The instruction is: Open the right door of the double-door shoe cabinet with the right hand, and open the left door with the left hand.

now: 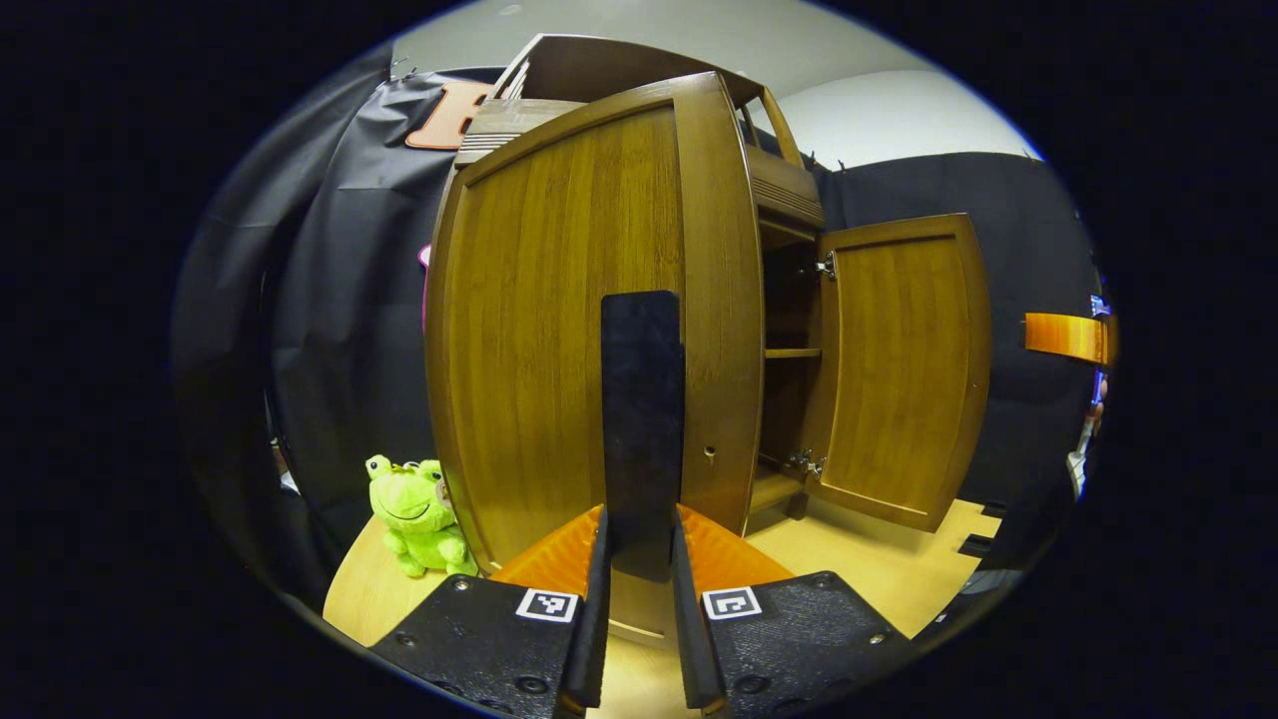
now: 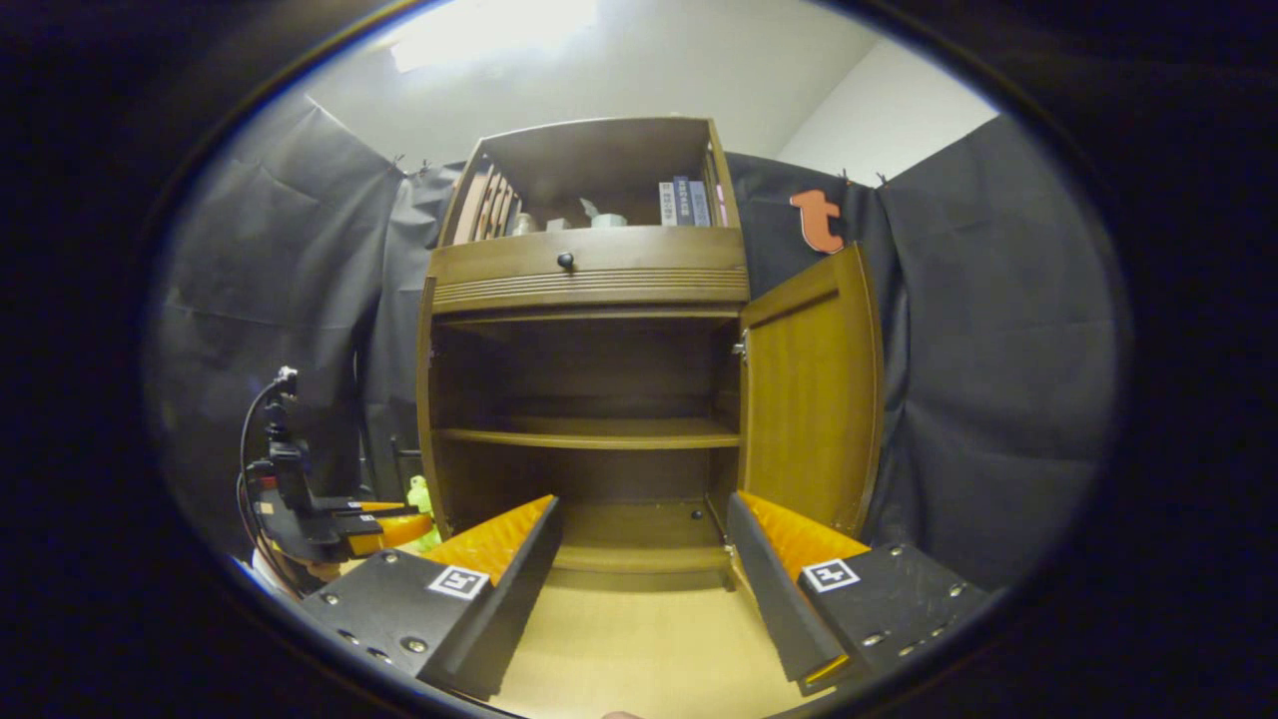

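The wooden shoe cabinet (image 2: 589, 280) stands with both doors swung out. In the left gripper view the left door (image 1: 539, 330) fills the middle, and its dark upright handle (image 1: 641, 399) sits between the fingers of my left gripper (image 1: 640, 527), which is shut on it. The right door (image 1: 899, 369) hangs open farther right. In the right gripper view the right door (image 2: 809, 399) stands open beside the bare inner shelf (image 2: 589, 432). My right gripper (image 2: 641, 504) is open in front of the cabinet, holding nothing. The left gripper (image 2: 334, 524) shows at the lower left.
A green frog plush (image 1: 419, 514) sits on the light wooden floor (image 1: 879, 569) by the left door's foot. A drawer with a dark knob (image 2: 565, 261) and an upper shelf with books (image 2: 684, 203) top the cabinet. Black cloth walls surround it.
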The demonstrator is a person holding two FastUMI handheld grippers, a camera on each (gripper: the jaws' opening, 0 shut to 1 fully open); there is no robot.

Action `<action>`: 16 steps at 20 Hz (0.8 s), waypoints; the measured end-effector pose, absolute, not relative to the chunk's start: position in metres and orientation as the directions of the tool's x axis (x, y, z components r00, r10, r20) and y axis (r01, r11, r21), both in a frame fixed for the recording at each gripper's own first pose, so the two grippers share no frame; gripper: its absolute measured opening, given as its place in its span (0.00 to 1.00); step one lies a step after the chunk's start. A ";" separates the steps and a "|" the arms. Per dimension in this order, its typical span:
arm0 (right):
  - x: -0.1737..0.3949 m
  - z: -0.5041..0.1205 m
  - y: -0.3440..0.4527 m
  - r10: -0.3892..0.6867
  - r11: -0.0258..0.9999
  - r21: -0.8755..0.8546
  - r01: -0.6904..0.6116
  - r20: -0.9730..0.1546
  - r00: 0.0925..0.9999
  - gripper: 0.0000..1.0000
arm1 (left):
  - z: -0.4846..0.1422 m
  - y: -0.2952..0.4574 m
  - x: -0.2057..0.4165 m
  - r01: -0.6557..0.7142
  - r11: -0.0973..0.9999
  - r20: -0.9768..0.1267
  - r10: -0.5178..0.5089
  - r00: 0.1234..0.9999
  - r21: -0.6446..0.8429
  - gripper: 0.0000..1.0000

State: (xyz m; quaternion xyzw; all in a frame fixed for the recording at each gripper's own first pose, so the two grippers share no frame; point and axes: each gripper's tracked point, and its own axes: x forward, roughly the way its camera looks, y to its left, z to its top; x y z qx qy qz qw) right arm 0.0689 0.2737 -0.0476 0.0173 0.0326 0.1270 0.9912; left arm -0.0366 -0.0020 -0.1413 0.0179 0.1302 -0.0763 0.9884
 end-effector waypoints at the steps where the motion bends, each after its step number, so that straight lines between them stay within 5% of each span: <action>1: 0.066 -0.045 0.280 0.265 0.964 0.041 -0.263 -0.055 0.963 0.98 | -0.141 0.001 -0.039 0.156 0.988 -0.262 -0.147 0.954 0.012 0.31; 16: 0.031 -0.026 0.331 0.290 0.955 0.072 -0.289 -0.015 0.957 1.00 | -0.125 0.057 -0.084 0.163 0.985 -0.261 -0.172 0.950 -0.059 0.31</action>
